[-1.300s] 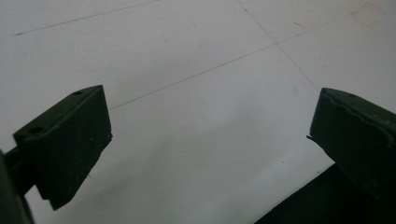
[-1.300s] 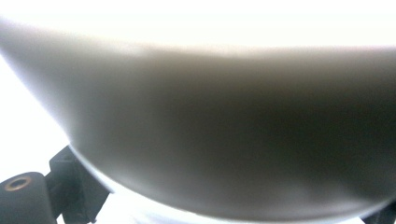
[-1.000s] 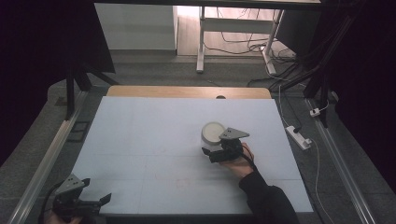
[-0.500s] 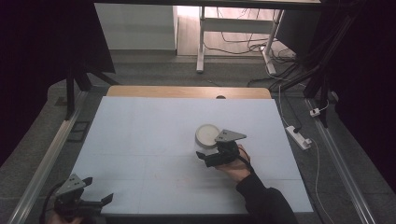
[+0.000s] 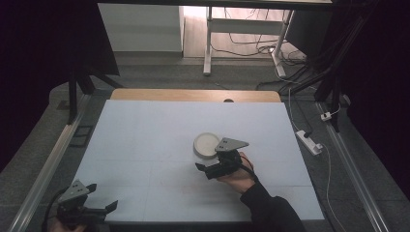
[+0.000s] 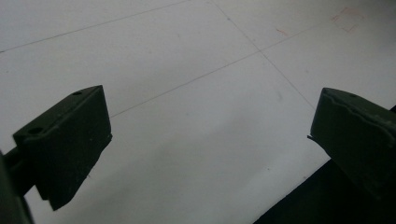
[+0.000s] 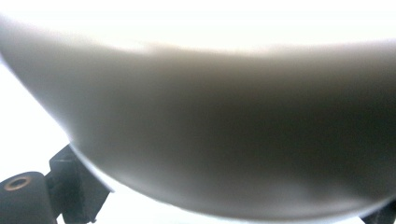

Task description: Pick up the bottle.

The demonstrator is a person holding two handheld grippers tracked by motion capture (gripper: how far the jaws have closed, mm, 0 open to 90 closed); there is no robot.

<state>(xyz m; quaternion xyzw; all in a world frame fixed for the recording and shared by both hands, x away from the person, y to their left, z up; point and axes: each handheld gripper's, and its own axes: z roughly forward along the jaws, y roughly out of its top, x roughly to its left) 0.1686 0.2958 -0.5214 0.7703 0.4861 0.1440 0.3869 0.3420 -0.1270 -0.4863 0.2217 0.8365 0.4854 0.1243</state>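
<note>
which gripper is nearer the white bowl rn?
Right. The right gripper sits at the near-right edge of the white bowl, its jaws either side of the bowl's wall. The left gripper hovers open at the table's near-left corner, far off.

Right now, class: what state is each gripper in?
Left gripper: open, holding nothing, over the table.
Right gripper: against the white bowl; whether it grips the bowl cannot be told.

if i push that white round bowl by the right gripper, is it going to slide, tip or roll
The white bowl looks low and wide, standing flat on the table, so it would probably slide rather than tip or roll. Its smooth curved wall lies between the right gripper jaws and may slip on a pinch. It looks rigid, perhaps breakable.
</note>
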